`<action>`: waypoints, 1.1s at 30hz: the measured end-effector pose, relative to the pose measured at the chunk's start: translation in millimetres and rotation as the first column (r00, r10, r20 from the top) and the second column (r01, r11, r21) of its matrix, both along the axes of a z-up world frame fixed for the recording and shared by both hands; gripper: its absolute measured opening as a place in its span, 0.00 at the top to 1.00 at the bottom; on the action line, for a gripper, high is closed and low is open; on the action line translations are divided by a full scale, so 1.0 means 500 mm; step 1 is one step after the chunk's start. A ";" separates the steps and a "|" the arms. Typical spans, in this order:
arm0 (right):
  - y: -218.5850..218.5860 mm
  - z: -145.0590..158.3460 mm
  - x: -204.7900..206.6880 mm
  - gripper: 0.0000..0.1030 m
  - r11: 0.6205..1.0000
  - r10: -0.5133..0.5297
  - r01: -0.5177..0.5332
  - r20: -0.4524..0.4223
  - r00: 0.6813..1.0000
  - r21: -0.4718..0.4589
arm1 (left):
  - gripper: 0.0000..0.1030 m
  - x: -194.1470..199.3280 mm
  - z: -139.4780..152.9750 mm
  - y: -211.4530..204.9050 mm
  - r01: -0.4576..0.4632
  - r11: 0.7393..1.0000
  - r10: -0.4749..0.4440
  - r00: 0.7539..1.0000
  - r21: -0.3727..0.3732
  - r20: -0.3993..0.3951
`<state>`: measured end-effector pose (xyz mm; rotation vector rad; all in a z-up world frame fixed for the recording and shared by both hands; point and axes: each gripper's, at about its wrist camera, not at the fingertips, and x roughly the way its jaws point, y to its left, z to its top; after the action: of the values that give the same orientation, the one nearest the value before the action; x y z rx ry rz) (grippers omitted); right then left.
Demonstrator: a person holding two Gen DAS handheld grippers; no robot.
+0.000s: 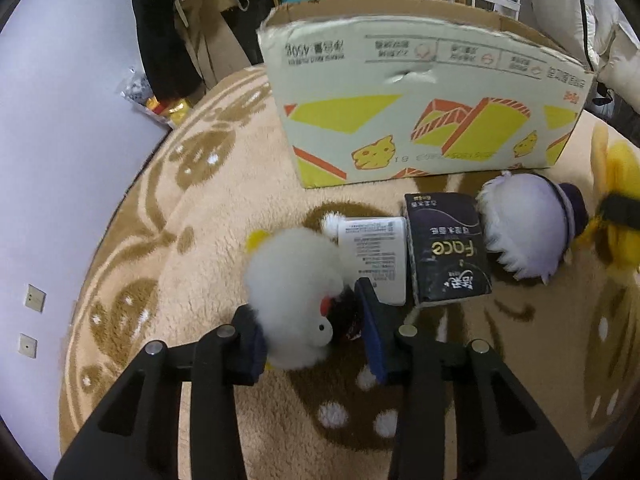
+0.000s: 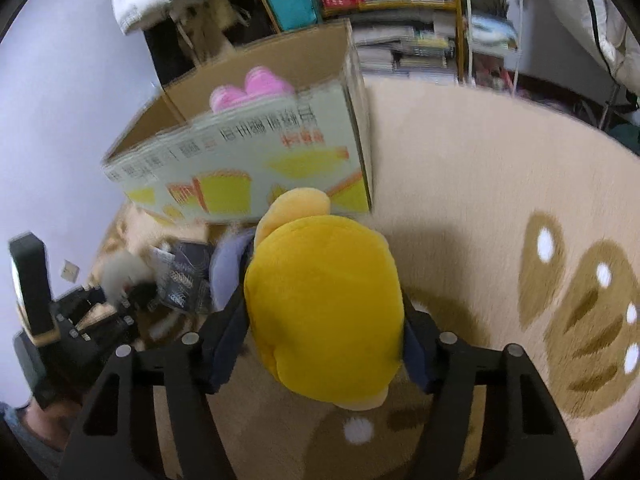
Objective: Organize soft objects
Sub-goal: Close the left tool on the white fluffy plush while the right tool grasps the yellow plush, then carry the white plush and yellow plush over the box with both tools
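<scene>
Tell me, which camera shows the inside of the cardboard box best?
The right wrist view: it looks over the cardboard box rim, showing something pink inside. The left wrist view shows only its printed outer wall.

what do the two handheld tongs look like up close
Both tongs, left and right, are matte black with angular struts that have triangular cut-outs. Round silver pins sit at the pivots. Each finger ends in a dark navy pad. No cables or markings show.
</scene>
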<state>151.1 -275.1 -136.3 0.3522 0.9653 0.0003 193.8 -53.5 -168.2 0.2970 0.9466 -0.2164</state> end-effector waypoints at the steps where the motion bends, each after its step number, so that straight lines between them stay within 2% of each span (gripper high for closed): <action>1: 0.001 0.009 -0.003 0.31 1.000 0.000 0.000 0.020 1.000 0.000 | 0.64 -0.004 0.004 0.000 0.000 1.000 0.000 1.000 -0.001 0.009; 8: 0.009 0.043 -0.006 0.32 1.000 -0.008 0.007 0.077 0.997 0.013 | 0.64 -0.039 0.068 -0.002 0.001 1.000 0.000 0.996 -0.021 0.093; 17: 0.026 0.124 -0.022 0.32 0.999 0.039 -0.032 0.177 0.983 -0.043 | 0.64 -0.058 0.192 0.020 -0.025 0.994 0.046 0.980 -0.111 0.193; 19: 0.026 0.135 -0.022 0.32 0.999 0.039 -0.032 0.191 0.981 -0.037 | 0.64 -0.058 0.214 0.025 -0.024 0.994 0.047 0.975 -0.108 0.219; 23: 0.017 0.160 -0.019 0.32 1.000 0.024 -0.021 0.219 0.975 -0.017 | 0.63 -0.064 0.257 0.015 -0.011 0.999 0.023 0.955 -0.045 0.297; 27: 0.005 0.200 -0.010 0.32 1.000 0.012 -0.015 0.253 0.967 0.009 | 0.63 -0.063 0.298 0.014 0.000 0.997 0.024 0.944 -0.072 0.330; 33: -0.003 0.251 0.010 0.31 1.000 0.023 -0.017 0.312 0.950 -0.023 | 0.63 -0.029 0.360 -0.007 0.024 0.996 0.012 0.921 -0.086 0.390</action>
<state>156.4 -276.6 -11.0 0.3126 0.6538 0.0635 179.2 -57.0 12.0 0.2487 0.5385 -0.1952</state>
